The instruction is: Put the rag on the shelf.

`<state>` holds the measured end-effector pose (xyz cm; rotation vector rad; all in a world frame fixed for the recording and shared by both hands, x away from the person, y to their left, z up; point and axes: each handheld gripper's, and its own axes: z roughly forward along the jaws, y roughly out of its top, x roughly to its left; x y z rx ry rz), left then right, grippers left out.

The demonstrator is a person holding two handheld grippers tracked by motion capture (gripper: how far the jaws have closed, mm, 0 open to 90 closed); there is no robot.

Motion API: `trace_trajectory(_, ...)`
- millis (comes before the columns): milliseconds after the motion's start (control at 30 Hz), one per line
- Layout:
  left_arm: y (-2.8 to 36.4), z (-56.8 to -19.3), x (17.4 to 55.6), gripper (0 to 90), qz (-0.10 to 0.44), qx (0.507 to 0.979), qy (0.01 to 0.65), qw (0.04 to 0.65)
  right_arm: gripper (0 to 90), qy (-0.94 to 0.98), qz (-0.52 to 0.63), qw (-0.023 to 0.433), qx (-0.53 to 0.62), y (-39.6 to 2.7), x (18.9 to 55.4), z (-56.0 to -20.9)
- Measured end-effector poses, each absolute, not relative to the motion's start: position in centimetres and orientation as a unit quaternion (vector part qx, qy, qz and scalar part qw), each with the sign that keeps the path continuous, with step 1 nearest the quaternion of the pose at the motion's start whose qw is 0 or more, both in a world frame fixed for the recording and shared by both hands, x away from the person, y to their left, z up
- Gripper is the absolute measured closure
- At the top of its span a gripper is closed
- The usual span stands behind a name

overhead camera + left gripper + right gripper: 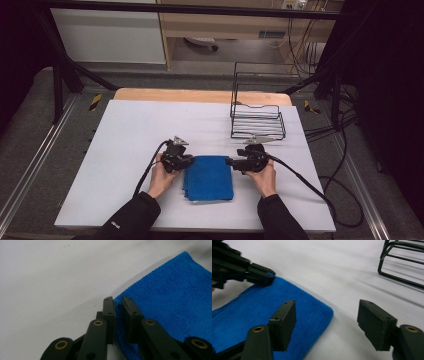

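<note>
The folded blue cloth [209,178] lies at lower centre of the table [125,150]; soft and light, it will sag unless gripped at two corners. The left gripper [118,302] is clamped on one corner. The right gripper [329,322] stands half open astride the opposite corner, gripping nothing.

No lettering, label, brand, number or sign is legible on anything here.

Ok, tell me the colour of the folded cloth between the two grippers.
Bright blue cloth, plain, no pattern; clearest in the left gripper view.
</note>
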<state>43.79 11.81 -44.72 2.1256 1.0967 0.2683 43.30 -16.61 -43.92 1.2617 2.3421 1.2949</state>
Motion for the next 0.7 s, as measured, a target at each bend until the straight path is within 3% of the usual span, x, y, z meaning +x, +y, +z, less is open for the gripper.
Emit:
trace_trajectory(233, 11.8, -44.8, 43.8, 80.8, 0.104, 0.825, 0.423, 0.361, 48.7, 0.791, 0.42, 0.089, 0.435, -16.0, 44.5, -45.2)
trace_trajectory(467, 11.8, -44.8, 43.7, 80.9, 0.106, 0.826, 0.421, 0.36, 58.7, 0.798, 0.414, 0.083, 0.431, -15.4, 44.3, -45.7)
trace_trajectory(700, 11.8, -44.8, 43.7, 80.9, 0.107, 0.826, 0.42, 0.36, 73.4, 0.794, 0.42, 0.057, 0.436, -15.2, 44.2, -45.7)
